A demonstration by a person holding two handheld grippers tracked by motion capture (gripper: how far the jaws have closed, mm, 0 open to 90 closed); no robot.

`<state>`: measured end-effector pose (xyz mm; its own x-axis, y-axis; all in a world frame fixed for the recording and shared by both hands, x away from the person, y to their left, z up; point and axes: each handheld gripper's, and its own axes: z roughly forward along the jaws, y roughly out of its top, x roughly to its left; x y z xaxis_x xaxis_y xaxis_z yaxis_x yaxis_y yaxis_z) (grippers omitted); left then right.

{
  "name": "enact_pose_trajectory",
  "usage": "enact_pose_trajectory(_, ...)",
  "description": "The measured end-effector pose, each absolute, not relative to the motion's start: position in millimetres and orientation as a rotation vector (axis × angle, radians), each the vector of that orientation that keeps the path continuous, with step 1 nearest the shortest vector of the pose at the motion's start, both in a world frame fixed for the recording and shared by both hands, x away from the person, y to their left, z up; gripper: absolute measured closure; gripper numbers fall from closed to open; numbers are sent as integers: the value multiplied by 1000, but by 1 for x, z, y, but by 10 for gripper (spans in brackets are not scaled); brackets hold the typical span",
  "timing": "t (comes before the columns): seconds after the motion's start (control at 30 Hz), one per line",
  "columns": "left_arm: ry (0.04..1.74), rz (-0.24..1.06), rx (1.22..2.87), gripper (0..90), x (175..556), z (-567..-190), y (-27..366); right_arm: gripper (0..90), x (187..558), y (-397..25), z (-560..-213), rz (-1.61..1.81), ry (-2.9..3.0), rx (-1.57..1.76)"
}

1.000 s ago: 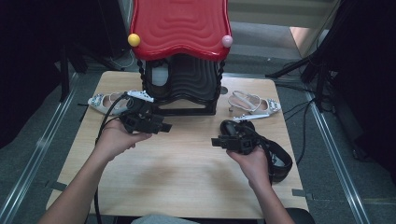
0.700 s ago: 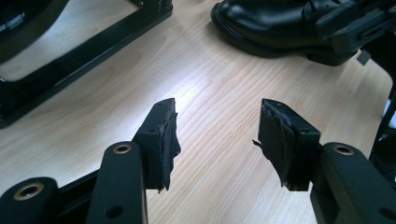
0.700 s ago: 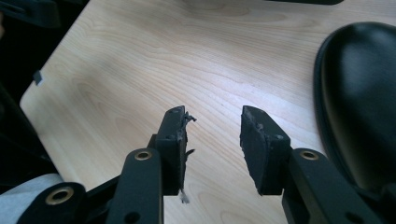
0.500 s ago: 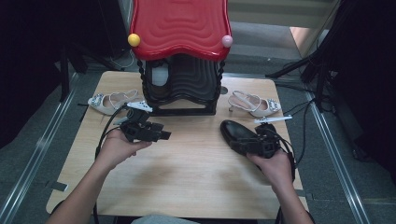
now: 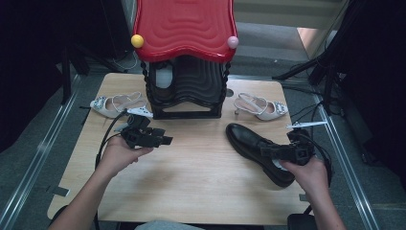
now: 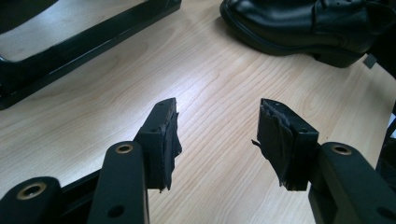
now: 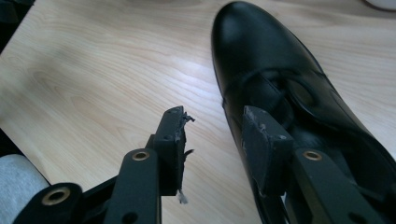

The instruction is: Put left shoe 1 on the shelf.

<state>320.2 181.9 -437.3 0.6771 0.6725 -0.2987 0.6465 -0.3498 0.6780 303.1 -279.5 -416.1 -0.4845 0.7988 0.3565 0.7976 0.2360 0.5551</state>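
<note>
A black leather dress shoe [image 5: 246, 141] lies on the wooden table [image 5: 191, 182] at the right, toe pointing to the far left. My right gripper [image 5: 263, 151] is low at its heel end and open. In the right gripper view the gripper [image 7: 217, 121] straddles the shoe's [image 7: 261, 60] side wall, one jaw over the opening and one over bare wood, with no pad touching. My left gripper [image 5: 166, 140] stands open over the table in front of the rack, with nothing between its jaws [image 6: 217, 130]. The shoe [image 6: 299, 23] lies beyond it.
A black shoe rack [image 5: 186, 91] with a red wavy roof [image 5: 184, 28] stands at the table's back centre, with its base bar [image 6: 70, 46] close to the left gripper. One silver heeled sandal [image 5: 115, 104] lies left of the rack and another [image 5: 261, 106] lies right of it.
My right hand has drawn back to the right, and the shoe's toe now lies uncovered. My left gripper has come a little away from the rack toward the person.
</note>
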Motion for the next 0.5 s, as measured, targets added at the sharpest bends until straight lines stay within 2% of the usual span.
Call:
enact_pose_trajectory(0.3,1021,38,2103,483,320,-444,180,604,297,-299,-423,976,2468,1611)
enact_pose_trajectory(0.5,1028,33,2095,483,322,-445,182,603,304,-299,-439,900,2503,1672)
